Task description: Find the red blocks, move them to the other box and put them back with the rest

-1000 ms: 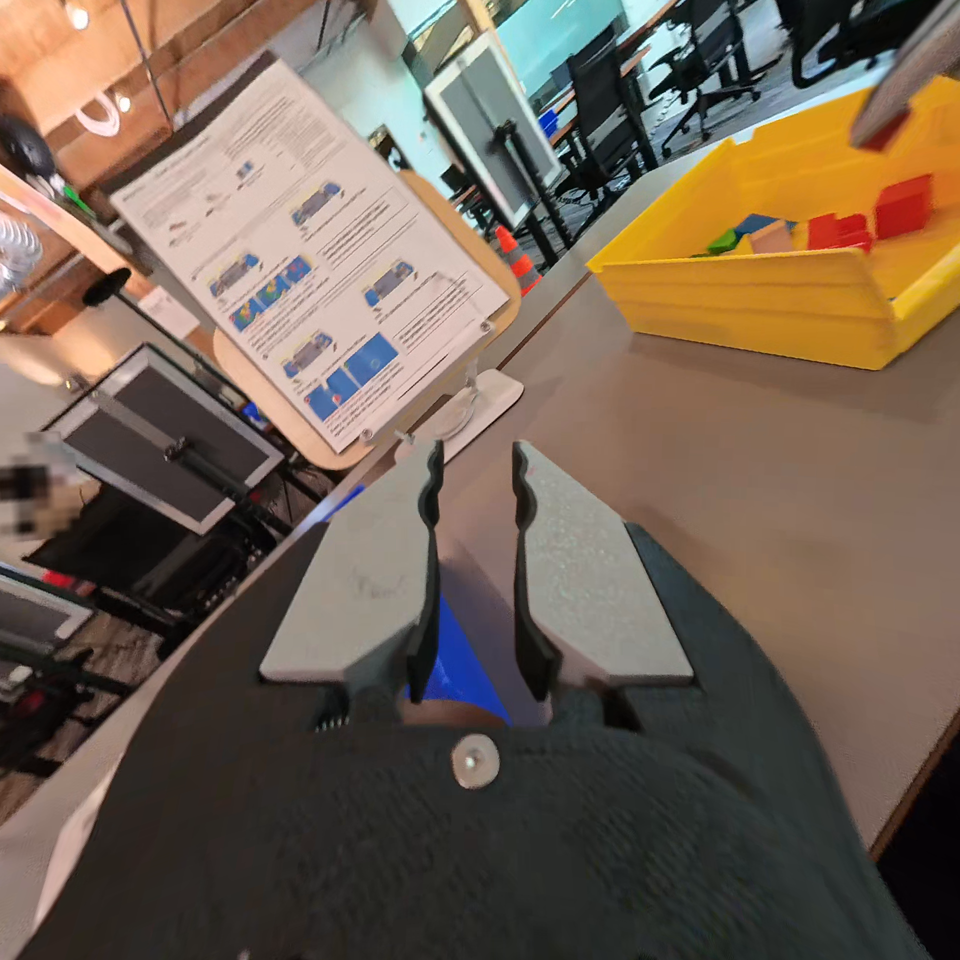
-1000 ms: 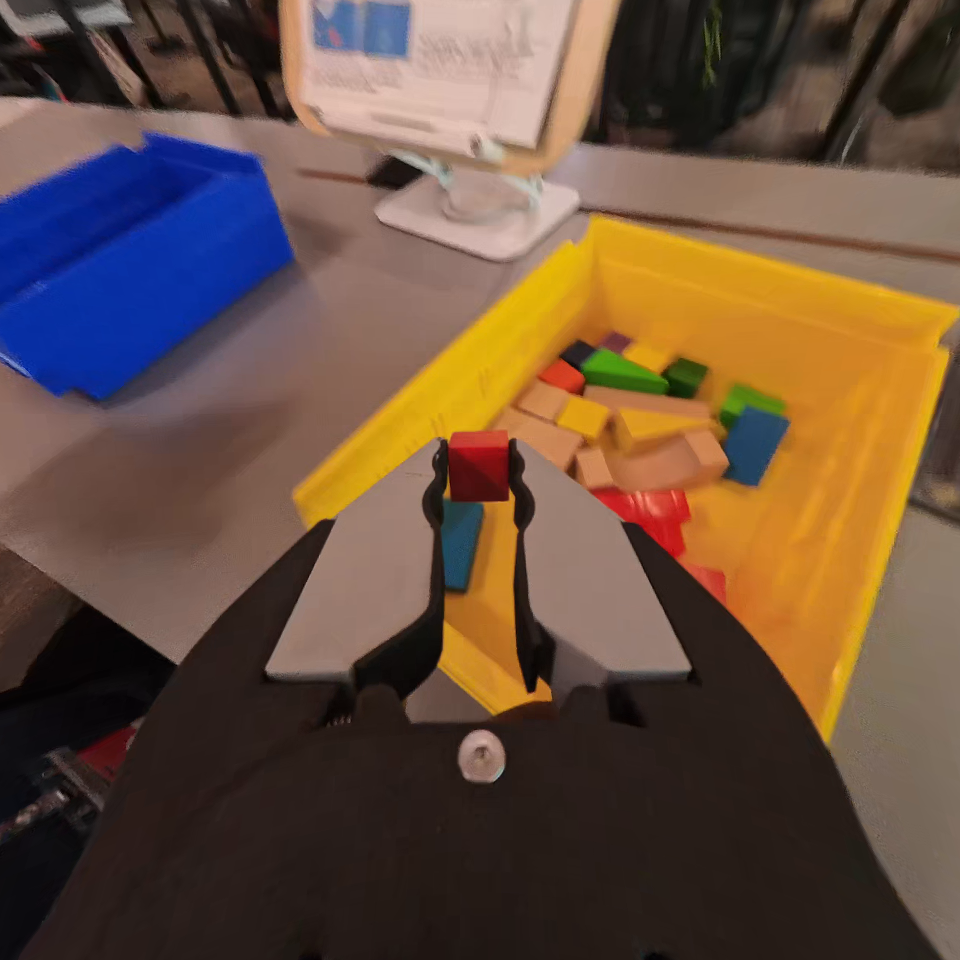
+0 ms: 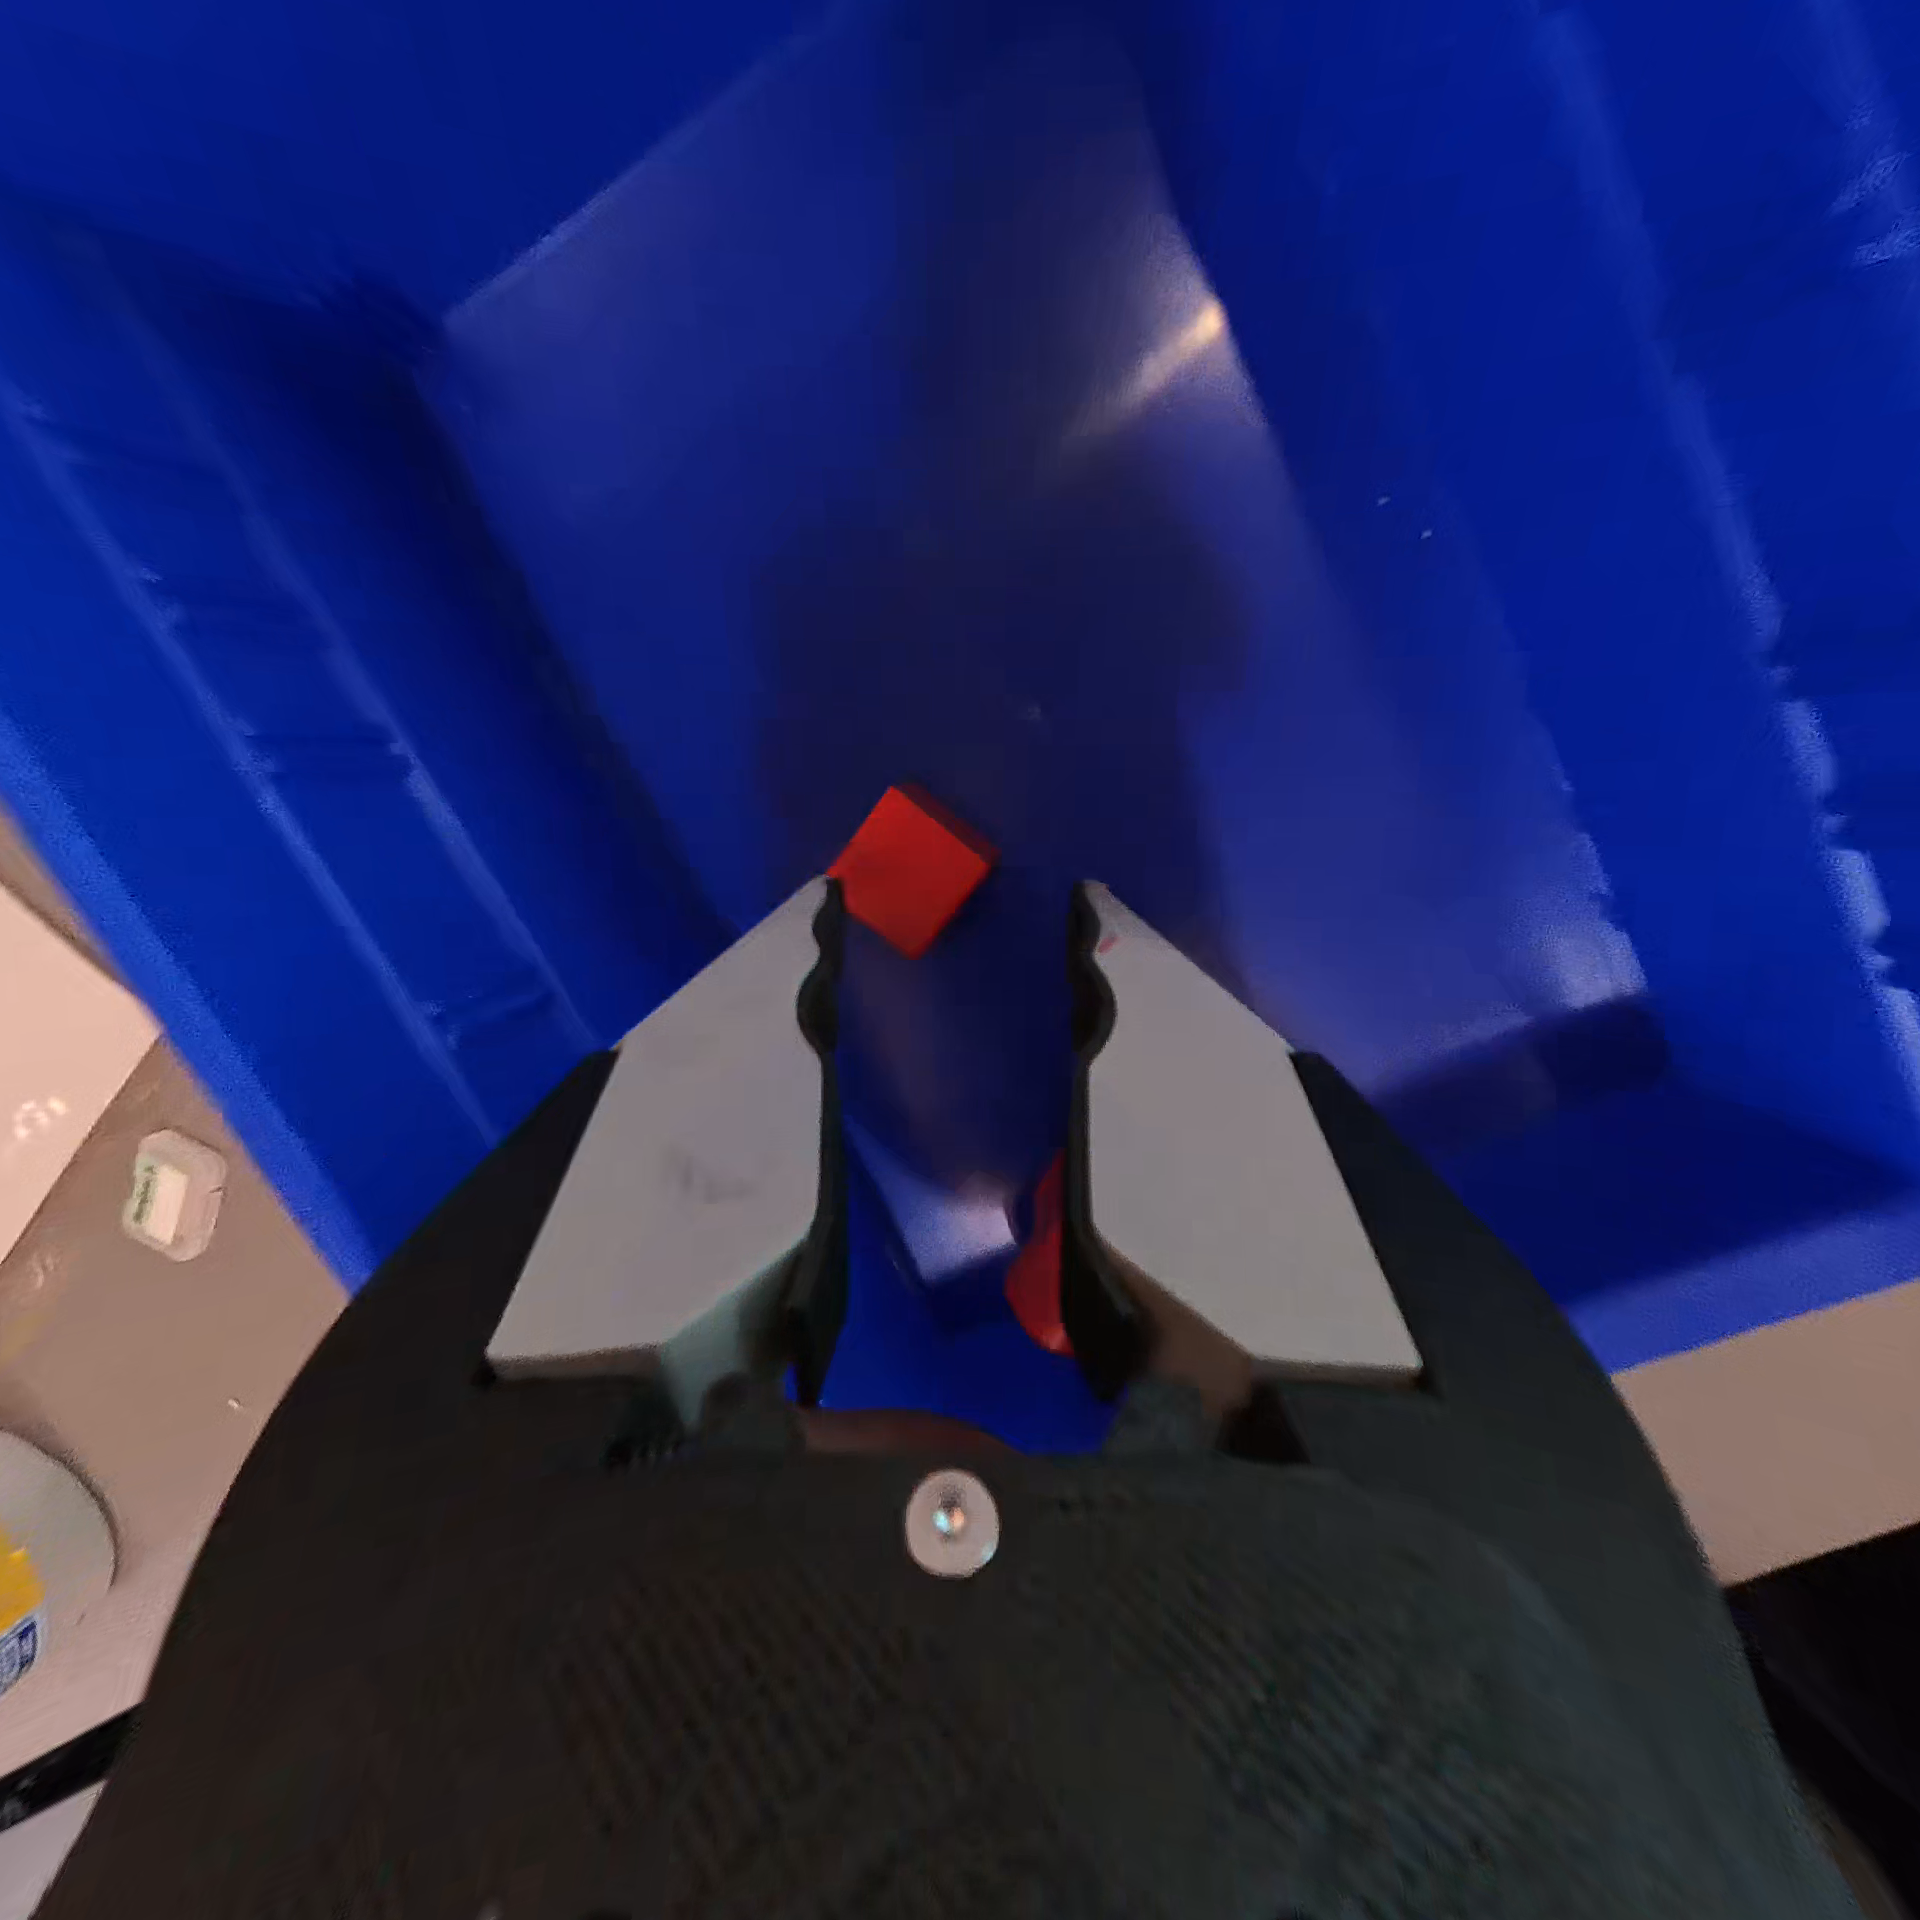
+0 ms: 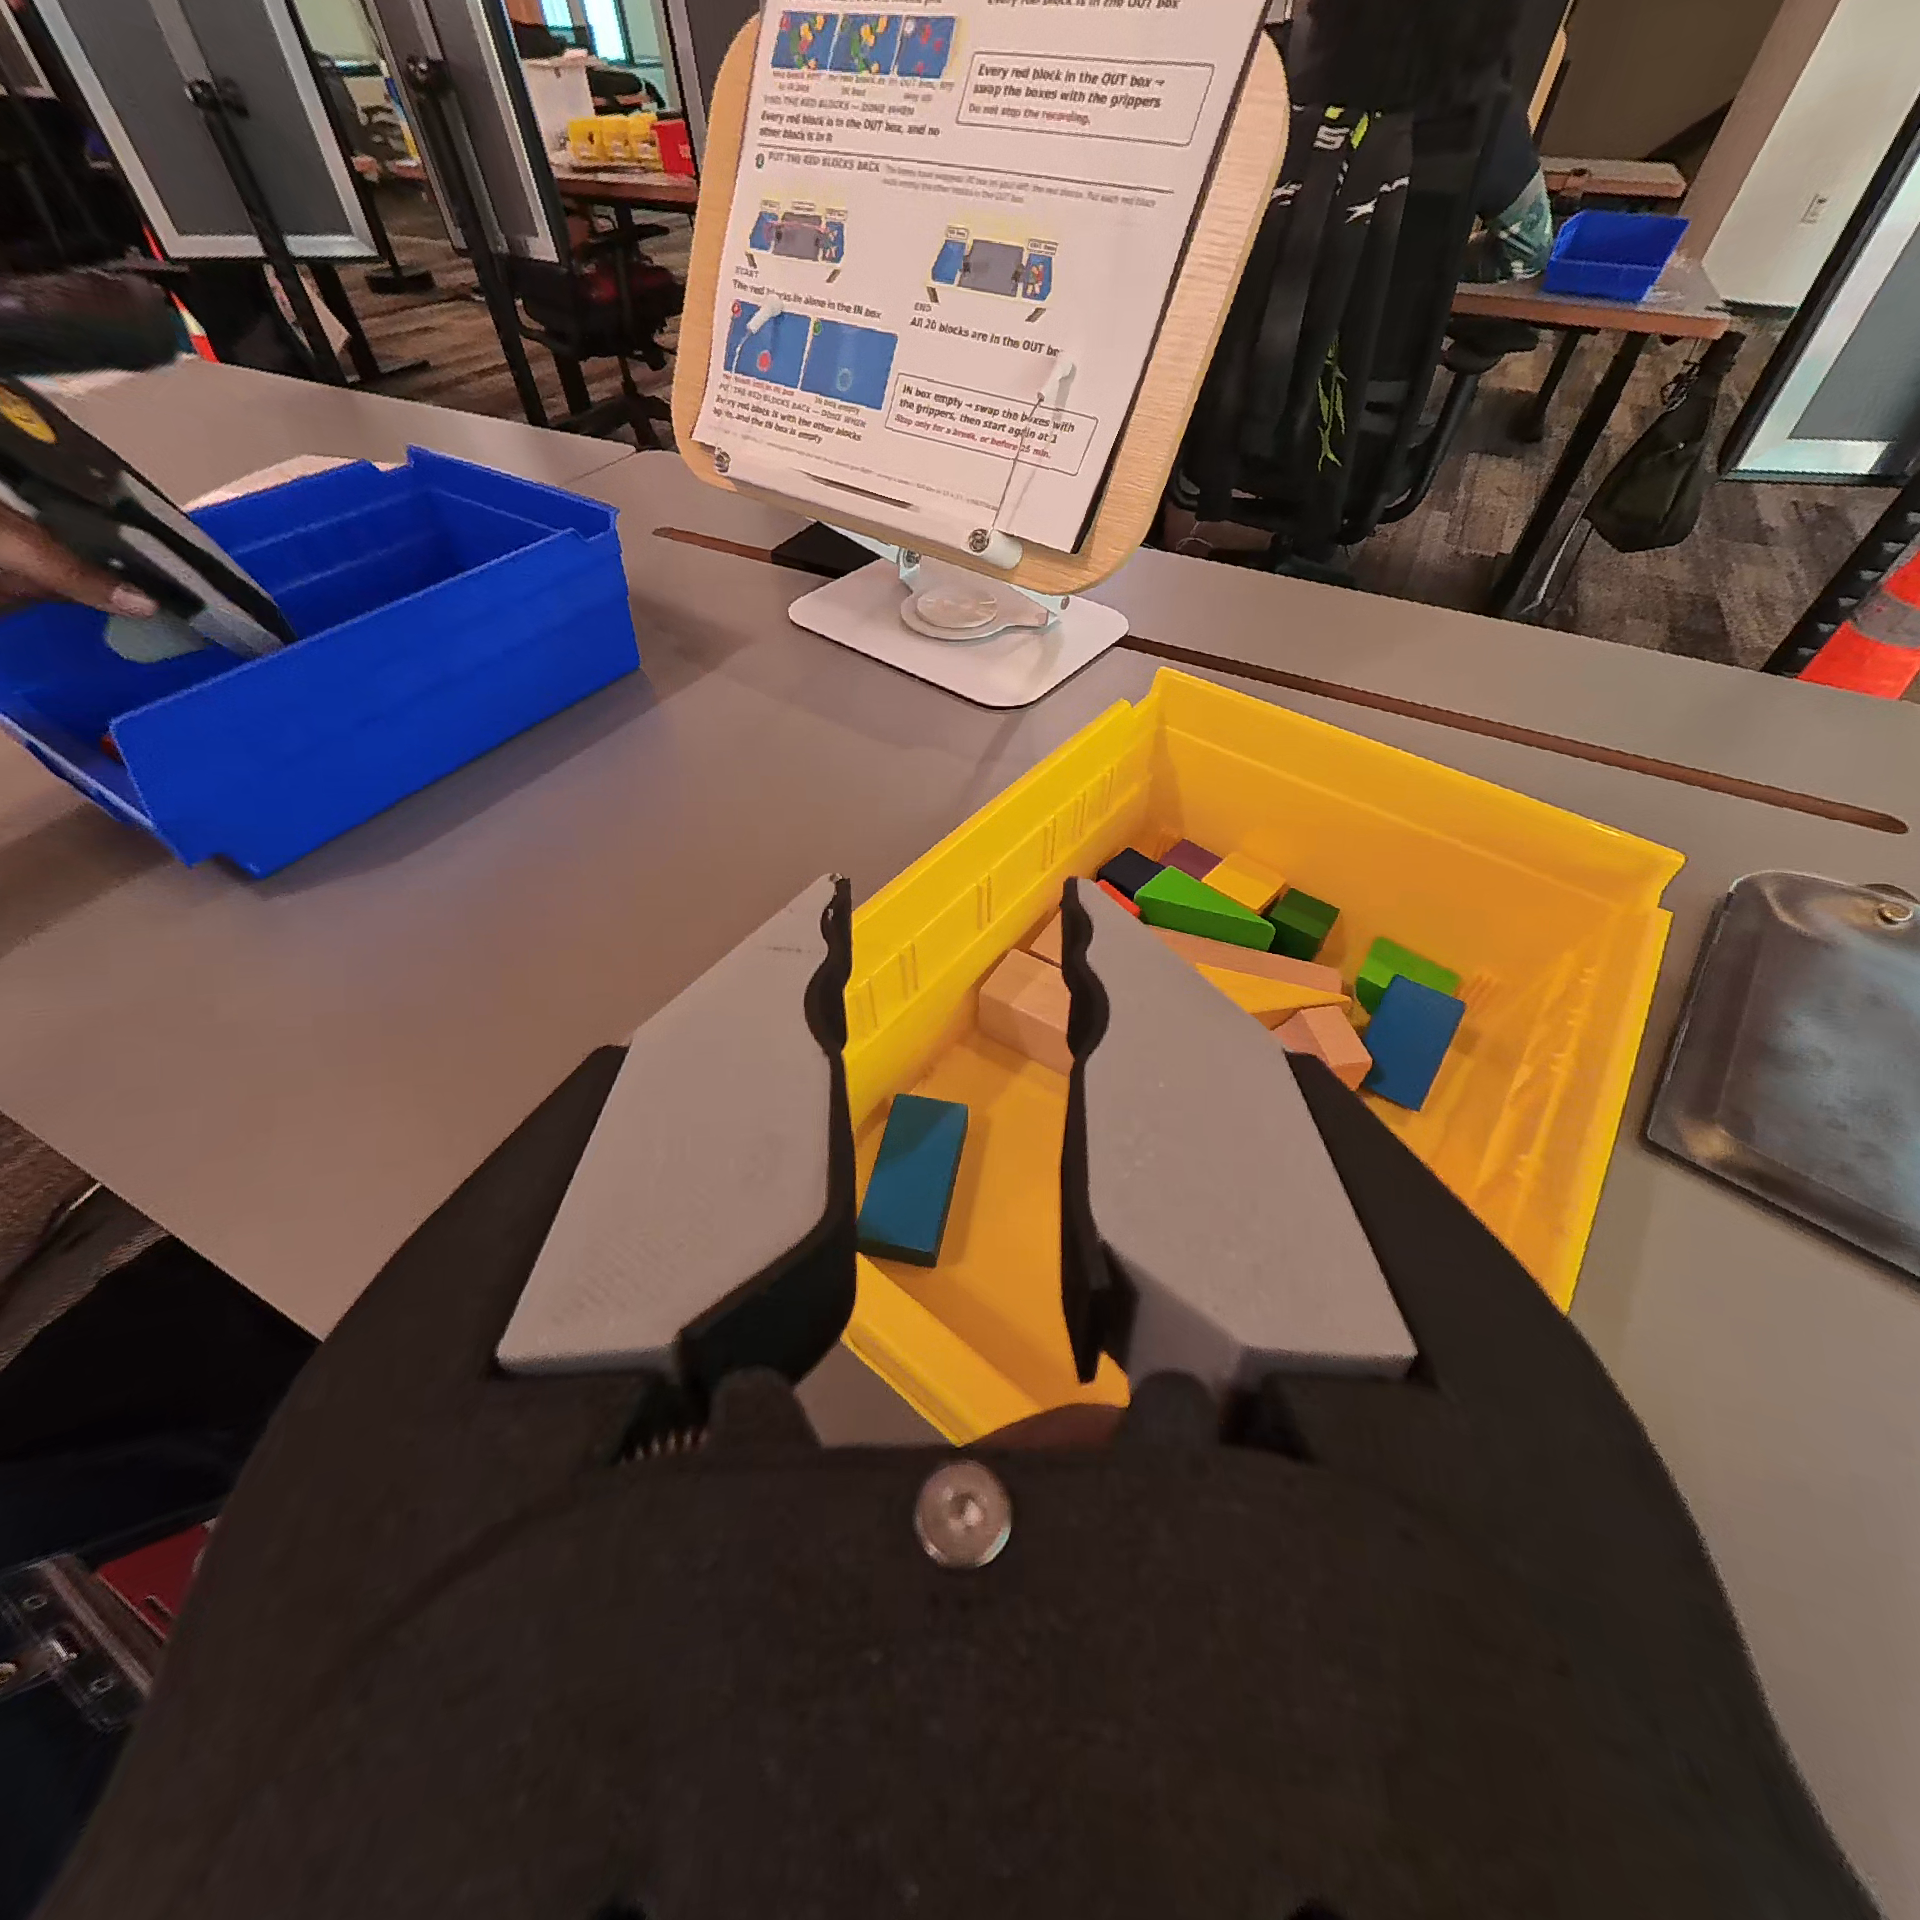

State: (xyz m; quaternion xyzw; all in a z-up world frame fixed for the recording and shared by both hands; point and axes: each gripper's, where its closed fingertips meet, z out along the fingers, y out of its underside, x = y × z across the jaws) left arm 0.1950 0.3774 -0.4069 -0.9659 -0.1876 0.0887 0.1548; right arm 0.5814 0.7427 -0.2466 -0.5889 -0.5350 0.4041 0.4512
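In the left wrist view my left gripper (image 3: 954, 894) is open, low inside the blue box (image 3: 727, 468). A red cube (image 3: 909, 871) lies on the box floor just past my left fingertip, and neither pad presses on it. Another red block (image 3: 1039, 1262) shows partly, low between the fingers. In the right wrist view my right gripper (image 4: 951, 894) is open and empty above the near-left wall of the yellow box (image 4: 1403, 769). That box holds several coloured and plain wooden blocks. The blue box (image 4: 395, 665) stands to the left there, with my left gripper (image 4: 156, 582) dipping into it.
An instruction sheet on a wooden stand (image 4: 977, 260) stands at the back between the boxes. A dark flat tray (image 4: 1808, 1070) lies right of the yellow box. A teal block (image 4: 914, 1179) lies near the yellow box's front corner. A small white object (image 3: 171, 1195) sits left of the blue box.
My right gripper held a red cube over the yellow box; now it is open with no cube in it. My left gripper moved from above the table down into the blue box and opened wider.
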